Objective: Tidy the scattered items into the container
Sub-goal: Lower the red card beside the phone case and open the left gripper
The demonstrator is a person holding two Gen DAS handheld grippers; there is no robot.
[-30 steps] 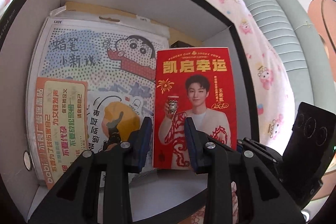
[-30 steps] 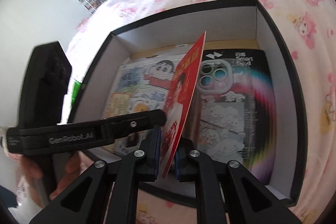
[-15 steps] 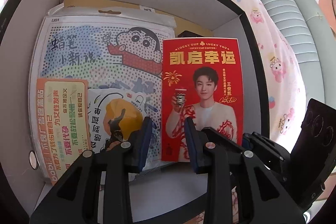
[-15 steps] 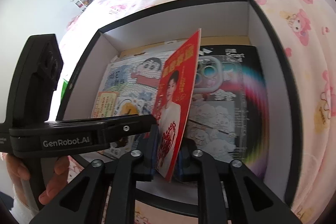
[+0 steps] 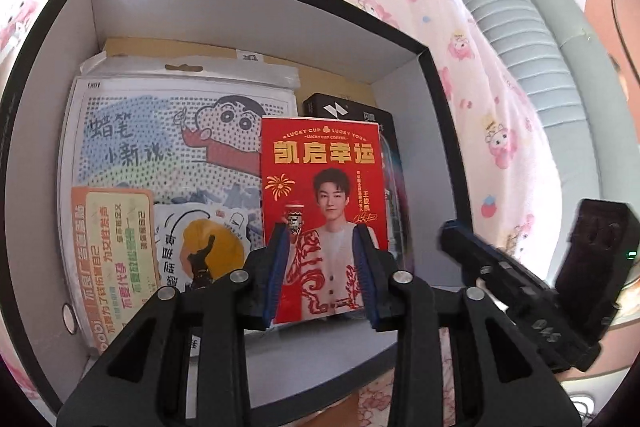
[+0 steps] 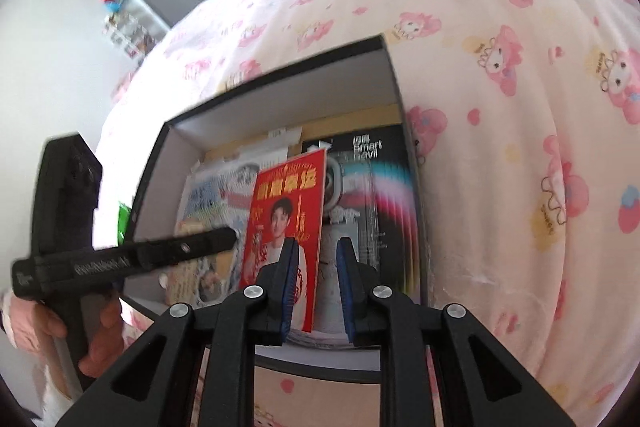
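So this looks like the drop-off step: the red card (image 5: 324, 215) with the guy holding a cup is inside the black box (image 5: 440, 115), which sits on the pink cartoon bedsheet (image 6: 500, 67). The right tool (image 6: 316, 287) has its fingers spread apart with nothing pinched between them, and the card shows just to the left of the gap, against the left pad as far as I can tell. From the left wrist view the left tool (image 5: 322, 275) is also wide open, with the card visible through the gap but not gripped, so the card looks released and is leaning or settling over the stuff already in there: the Shin-chan cartoon sheet (image 5: 172, 147) on the left and the black phone case pack (image 6: 372, 187) on the right. Can't tell if the card is fully flat yet; it seems a bit tilted. Next move, I'd guess, is backing both tools out of the box without snagging the card's edge, then going to look for whatever's left lying on the bed.
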